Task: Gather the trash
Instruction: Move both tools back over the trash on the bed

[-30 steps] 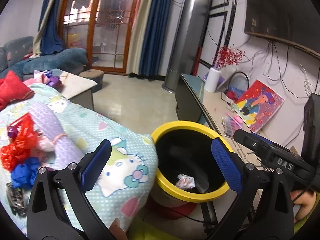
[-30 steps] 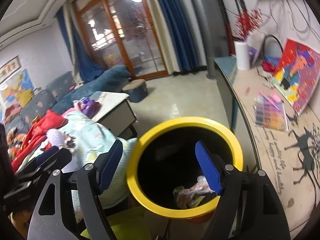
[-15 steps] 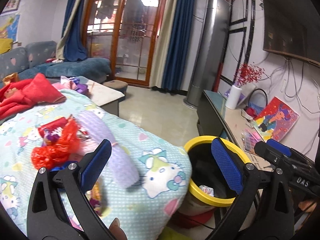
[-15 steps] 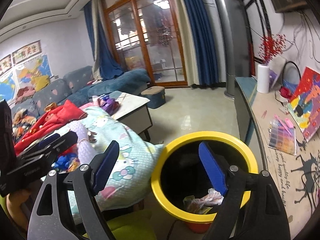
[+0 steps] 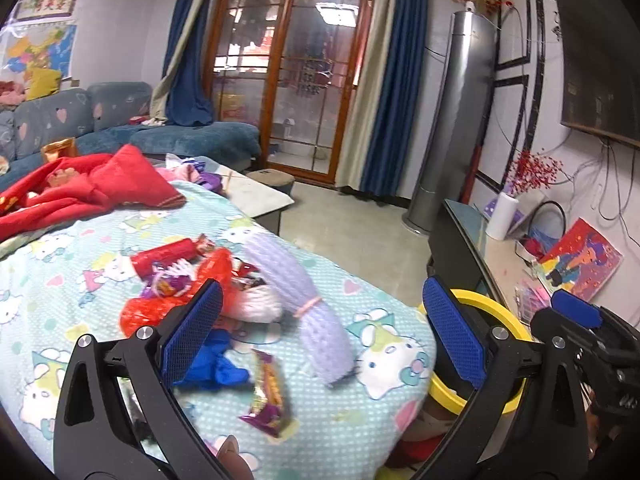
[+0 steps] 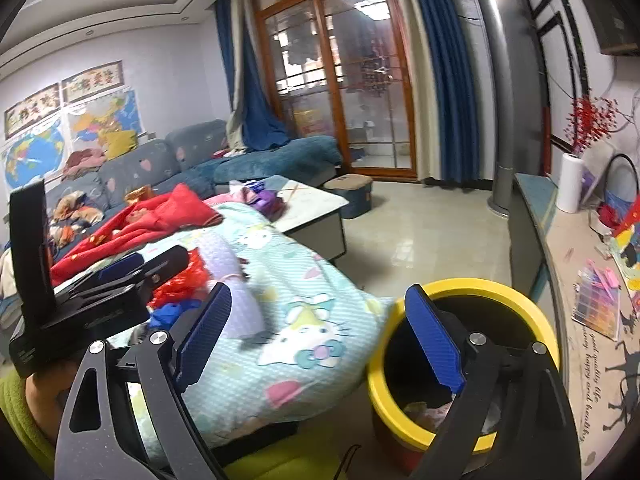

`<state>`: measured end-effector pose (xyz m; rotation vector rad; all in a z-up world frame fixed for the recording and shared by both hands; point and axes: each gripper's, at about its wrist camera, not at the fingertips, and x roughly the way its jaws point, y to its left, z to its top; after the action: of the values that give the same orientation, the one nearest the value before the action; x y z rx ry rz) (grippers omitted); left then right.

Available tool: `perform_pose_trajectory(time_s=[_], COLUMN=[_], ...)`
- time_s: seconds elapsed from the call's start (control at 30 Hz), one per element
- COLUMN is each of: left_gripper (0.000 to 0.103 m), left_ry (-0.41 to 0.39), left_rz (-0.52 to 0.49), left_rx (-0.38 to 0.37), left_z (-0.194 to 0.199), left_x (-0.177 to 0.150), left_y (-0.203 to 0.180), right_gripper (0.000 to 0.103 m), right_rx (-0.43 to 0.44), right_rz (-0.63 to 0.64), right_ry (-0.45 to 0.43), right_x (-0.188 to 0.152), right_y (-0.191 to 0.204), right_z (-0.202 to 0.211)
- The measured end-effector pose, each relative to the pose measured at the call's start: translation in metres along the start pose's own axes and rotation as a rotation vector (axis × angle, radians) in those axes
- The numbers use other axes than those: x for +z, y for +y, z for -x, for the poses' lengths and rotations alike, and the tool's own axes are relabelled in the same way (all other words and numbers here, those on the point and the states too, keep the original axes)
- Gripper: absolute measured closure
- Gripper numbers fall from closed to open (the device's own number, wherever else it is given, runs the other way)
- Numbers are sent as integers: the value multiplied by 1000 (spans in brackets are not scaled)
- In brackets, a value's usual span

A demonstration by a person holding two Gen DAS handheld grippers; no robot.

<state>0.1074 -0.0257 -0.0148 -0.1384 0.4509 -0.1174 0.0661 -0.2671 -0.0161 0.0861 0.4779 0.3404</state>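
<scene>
A yellow-rimmed black trash bin (image 6: pixel 476 292) stands at the right of a Hello Kitty blanket (image 5: pixel 360 300), with crumpled trash (image 6: pixel 424 414) inside; its rim also shows in the left wrist view (image 5: pixel 486 300). Trash lies on the blanket: a red plastic bag (image 5: pixel 216 272), a blue scrap (image 5: pixel 218 368), a purple-and-yellow candy wrapper (image 5: pixel 268 396), a red roll (image 5: pixel 164 258). My left gripper (image 5: pixel 320 332) is open and empty, above the pile. My right gripper (image 6: pixel 316 340) is open and empty, at the bin's left rim.
A lilac bundle tied with a pink band (image 5: pixel 296 296) lies on the blanket. A red garment (image 5: pixel 100 188) lies at the far left. A low table (image 6: pixel 316 204), a sofa (image 6: pixel 168 164) and a long side counter (image 6: pixel 576 280) surround the tiled floor (image 6: pixel 432 236).
Both grippers have swung left and up, away from over the bin. The left wrist view now faces the trash pile on the blanket; the bin has slid to the right.
</scene>
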Motion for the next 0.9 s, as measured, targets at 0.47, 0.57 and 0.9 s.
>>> perform_pose_trajectory(time_s=[0.47,0.57,0.9], left_gripper=[11,11,11], left_ry=[-27,-22,55], left_rz=[86,106,202], left_rx=[100,132,212], left_z=[10,9,-2], left_x=[6,7,3], left_y=[53,66,122], right_gripper=[14,14,14], right_rx=[88,102,117], right_rz=[91,106,117], right_ry=[57,73,143], right_x=[-3,-3,-4], right_y=[56,67,81], right_z=[-27,-34,-67])
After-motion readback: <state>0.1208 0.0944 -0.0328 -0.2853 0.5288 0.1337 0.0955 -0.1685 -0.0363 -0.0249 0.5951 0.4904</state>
